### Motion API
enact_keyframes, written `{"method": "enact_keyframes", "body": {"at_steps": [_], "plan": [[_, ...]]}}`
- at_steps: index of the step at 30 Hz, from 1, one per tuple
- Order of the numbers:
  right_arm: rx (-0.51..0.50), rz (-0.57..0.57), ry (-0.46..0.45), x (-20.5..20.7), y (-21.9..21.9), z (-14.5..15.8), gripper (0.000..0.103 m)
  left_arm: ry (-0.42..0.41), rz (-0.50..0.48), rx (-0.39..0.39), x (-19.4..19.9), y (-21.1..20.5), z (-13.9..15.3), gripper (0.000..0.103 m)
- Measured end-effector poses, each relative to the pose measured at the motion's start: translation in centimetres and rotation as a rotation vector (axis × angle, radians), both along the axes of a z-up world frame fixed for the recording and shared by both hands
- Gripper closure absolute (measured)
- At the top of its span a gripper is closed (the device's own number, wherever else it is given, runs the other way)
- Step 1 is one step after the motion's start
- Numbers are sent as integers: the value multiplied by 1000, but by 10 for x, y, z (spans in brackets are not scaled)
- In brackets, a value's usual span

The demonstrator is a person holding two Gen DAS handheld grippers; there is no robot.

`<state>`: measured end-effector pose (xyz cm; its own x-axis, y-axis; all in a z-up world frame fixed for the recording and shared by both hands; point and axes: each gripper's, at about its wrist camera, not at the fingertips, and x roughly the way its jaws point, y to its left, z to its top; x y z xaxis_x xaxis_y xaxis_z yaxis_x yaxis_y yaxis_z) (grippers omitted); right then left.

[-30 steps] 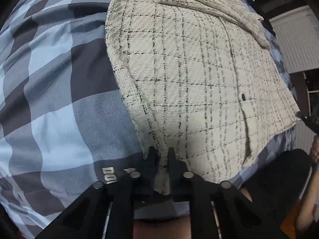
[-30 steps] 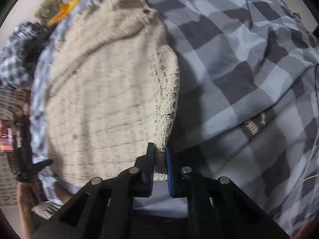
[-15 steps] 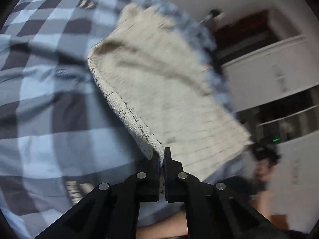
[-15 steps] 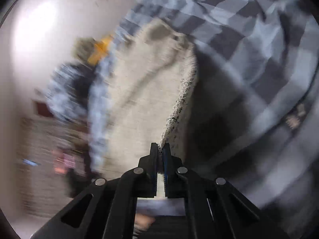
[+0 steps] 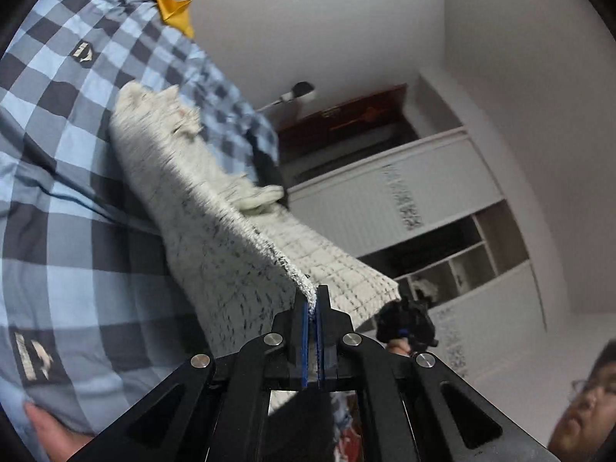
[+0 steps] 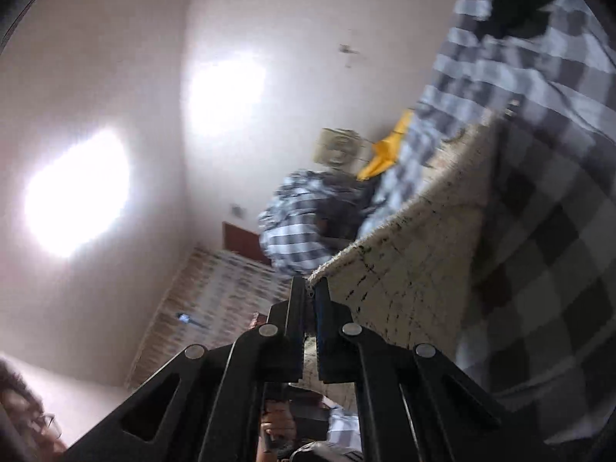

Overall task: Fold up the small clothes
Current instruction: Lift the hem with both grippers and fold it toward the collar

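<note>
Left claw (image 5: 312, 300) clamps cream garment (image 5: 215, 246) corner; right claw (image 6: 309, 292) clamps another corner.

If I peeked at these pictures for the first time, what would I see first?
First you would see the cream checked garment, lifted off the blue checked blanket and stretched toward the camera. Its near edge is pinched at one corner by the left gripper and at the other by the right gripper, both shut tight on the cloth. Then the yellow cloth at the far end of the bed stands out against the white wall.
</note>
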<state>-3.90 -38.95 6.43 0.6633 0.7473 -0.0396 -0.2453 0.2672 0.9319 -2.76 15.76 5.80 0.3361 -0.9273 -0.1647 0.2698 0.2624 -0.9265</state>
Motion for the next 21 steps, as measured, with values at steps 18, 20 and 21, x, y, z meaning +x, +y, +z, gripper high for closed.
{"method": "enact_keyframes", "body": {"at_steps": [18, 20, 21], "plan": [[-116, -190, 177, -72, -16, 9, 102, 113, 117, -148, -93, 40, -26, 101], [-132, -216, 230, -51, -14, -1, 102, 157, 128, -132, -63, 34, -38, 101], [-103, -205, 240, -38, -15, -6, 102, 170, 134, -125, -40, 32, -40, 101]]}}
